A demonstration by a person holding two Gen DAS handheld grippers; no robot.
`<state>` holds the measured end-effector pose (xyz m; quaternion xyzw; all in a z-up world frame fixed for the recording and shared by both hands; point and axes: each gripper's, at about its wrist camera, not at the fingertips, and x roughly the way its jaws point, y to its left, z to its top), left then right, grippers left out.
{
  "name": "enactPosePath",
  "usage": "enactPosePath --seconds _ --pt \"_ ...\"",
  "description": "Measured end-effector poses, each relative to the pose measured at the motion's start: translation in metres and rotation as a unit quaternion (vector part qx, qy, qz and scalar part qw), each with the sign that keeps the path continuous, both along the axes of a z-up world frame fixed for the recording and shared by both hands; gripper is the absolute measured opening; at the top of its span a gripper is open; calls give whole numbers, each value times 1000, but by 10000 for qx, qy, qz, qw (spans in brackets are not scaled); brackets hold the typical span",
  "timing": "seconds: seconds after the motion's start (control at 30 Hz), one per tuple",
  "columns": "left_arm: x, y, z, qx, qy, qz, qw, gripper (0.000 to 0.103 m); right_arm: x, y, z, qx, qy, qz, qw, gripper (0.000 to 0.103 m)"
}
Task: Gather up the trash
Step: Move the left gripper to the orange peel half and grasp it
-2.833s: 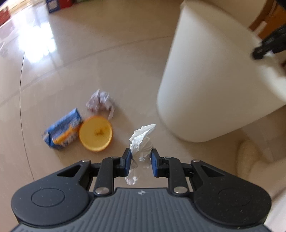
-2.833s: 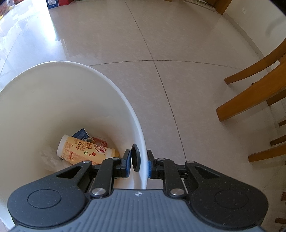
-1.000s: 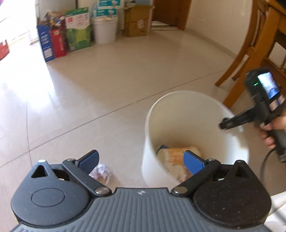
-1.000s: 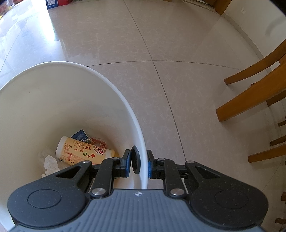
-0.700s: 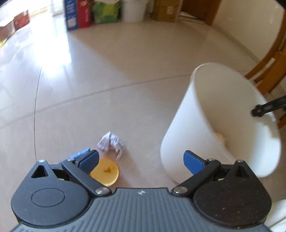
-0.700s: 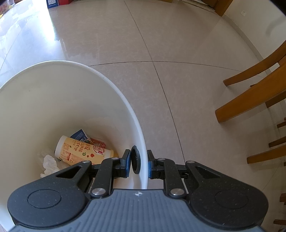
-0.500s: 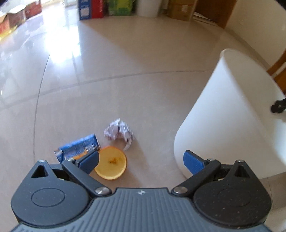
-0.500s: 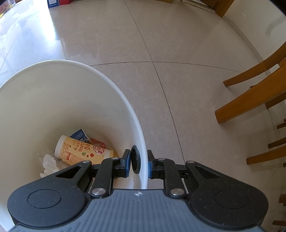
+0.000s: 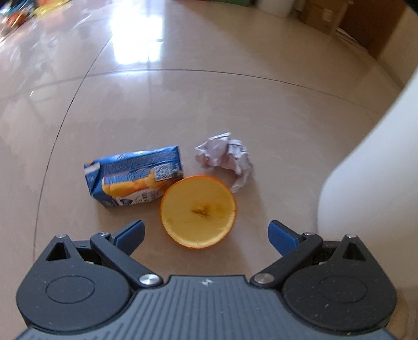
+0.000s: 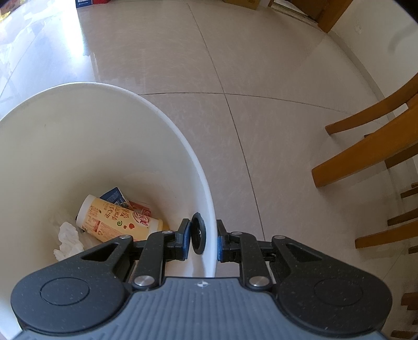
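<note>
On the floor in the left wrist view lie an orange half (image 9: 198,211), a blue juice carton (image 9: 133,175) to its left and a crumpled paper ball (image 9: 224,158) behind it. My left gripper (image 9: 206,236) hangs open just short of the orange half, nothing between its fingers. The white bin (image 9: 376,167) stands at the right edge. In the right wrist view my right gripper (image 10: 201,236) is shut on the white bin's rim (image 10: 206,198). Inside the bin lie a yellow cup (image 10: 117,219), a white tissue (image 10: 68,239) and a small carton (image 10: 113,194).
Glossy beige floor tiles spread all around. Wooden chair legs (image 10: 365,154) stand to the right of the bin. Boxes (image 9: 321,13) line the far wall.
The tissue that my left gripper held now lies in the bin. The left gripper opened, then swung down and left from the bin toward the floor trash. The right gripper kept its hold.
</note>
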<state>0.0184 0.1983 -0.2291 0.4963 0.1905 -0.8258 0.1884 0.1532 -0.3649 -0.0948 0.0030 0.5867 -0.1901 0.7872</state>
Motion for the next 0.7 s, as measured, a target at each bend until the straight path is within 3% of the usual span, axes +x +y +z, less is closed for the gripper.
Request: enactPosePath --seconds 0.13,0.37,0.5,0.7 --pt "-3 -5 -16 54 51 331 9994 100 0 0 0 9 3 -36 10000 22" --pt "-17 3 -32 -225 -55 200 9995 100 2 1 -2 -24 12 -46 10000 23" --pt "-21 0 -39 -229 -104 356 9990 99 2 1 -1 -25 7 -55 10000 23" --pt "-28 -7 -49 -193 -146 577 9980 90 3 1 -2 -21 7 -67 10000 23"
